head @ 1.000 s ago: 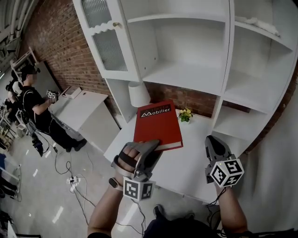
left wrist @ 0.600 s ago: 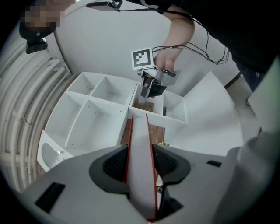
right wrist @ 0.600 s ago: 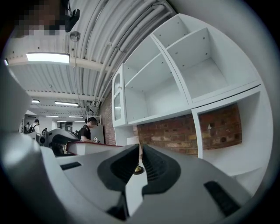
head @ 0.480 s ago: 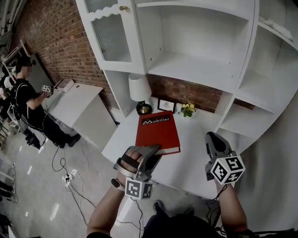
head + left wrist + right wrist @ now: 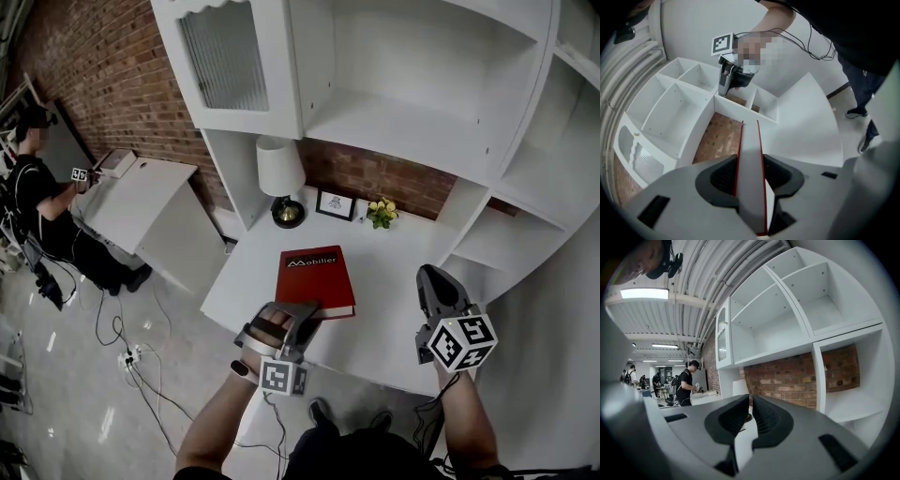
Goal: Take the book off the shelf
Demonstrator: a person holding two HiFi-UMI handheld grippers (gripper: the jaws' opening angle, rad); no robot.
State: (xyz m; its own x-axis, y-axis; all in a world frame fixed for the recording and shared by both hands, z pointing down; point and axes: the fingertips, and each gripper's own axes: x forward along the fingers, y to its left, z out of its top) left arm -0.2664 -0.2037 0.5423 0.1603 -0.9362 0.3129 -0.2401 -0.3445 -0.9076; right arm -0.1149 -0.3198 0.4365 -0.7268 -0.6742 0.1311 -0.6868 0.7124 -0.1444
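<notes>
Gripping the red book (image 5: 316, 277) by its near edge, the left tongs (image 5: 298, 311) hold it level at the centre of the frame, over the white table (image 5: 403, 264) below the shelves (image 5: 403, 127). The right tongs (image 5: 433, 279), at lower right, are closed on nothing.

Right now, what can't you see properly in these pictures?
- The book: head view cannot show whether it rests on the desk or hangs just above; its own cover hides the underside.
- The small framed picture: head view, too small to read.
- The left gripper: head view, lower jaw hidden under the book.
</notes>
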